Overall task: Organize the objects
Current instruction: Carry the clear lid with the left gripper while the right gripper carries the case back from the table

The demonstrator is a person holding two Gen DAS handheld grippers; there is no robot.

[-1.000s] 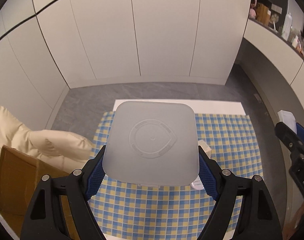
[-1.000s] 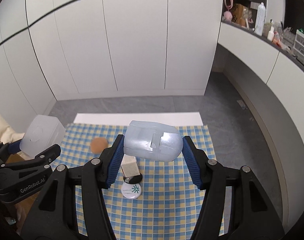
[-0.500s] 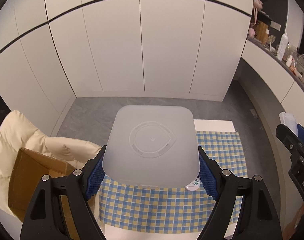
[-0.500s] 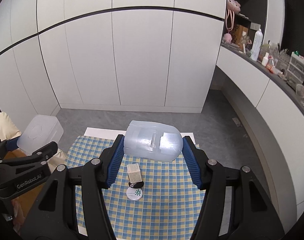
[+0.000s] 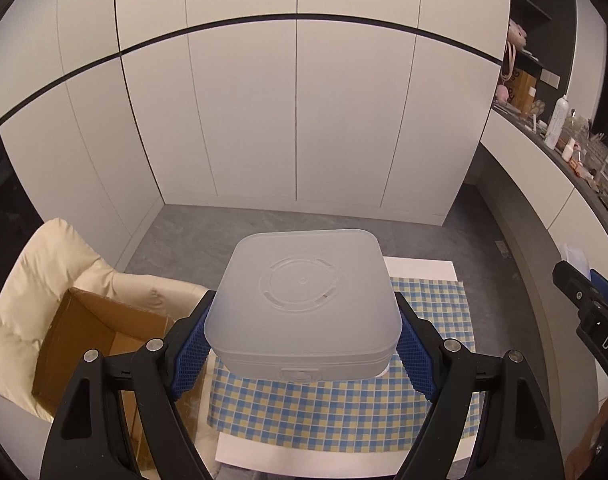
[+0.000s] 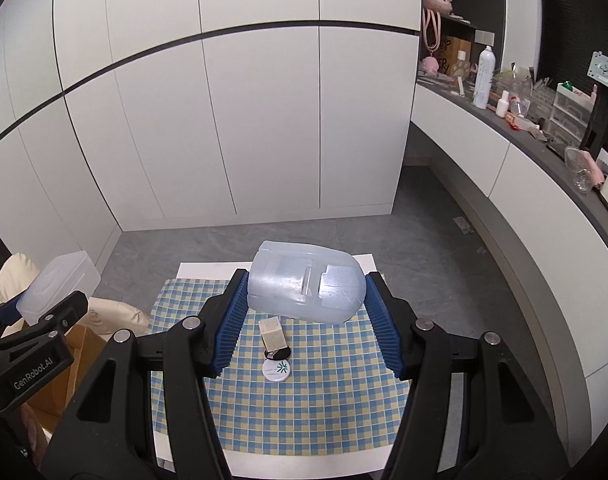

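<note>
Both hands are mid-carry: each tool has a plastic piece lifted clear of the checked cloth (image 6: 311, 412), so the step in hand looks like moving the two pieces off the desk (image 6: 208, 270) toward wherever they belong. Whether that is the carton (image 5: 100, 344), which stands open just left of the cloth, cannot be told from the task alone.

The left tool (image 5: 300, 340) is clamped on the frosted square box (image 5: 304, 304), its blue pads pressing the box's two side walls, flat face toward the camera. The box hangs above the cloth's near-left part, partly over the gap between cloth and carton.

The right tool (image 6: 305, 304) is clamped on the bluish rounded shell (image 6: 305, 290), pads on its left and right ends. The shell hangs above the far half of the cloth.

On the cloth, below the shell, lie a small cube (image 6: 272, 332), a dark disc (image 6: 278, 354) touching it, and a white round tin (image 6: 276, 370) just nearer.

Next, each piece needs a steady carry to its spot, kept level, then a gentle release; the smooth plastic may slip if the grip loosens early.

Both tools point forward and steeply down at the cloth, side by side, the left one beside the carton.
</note>
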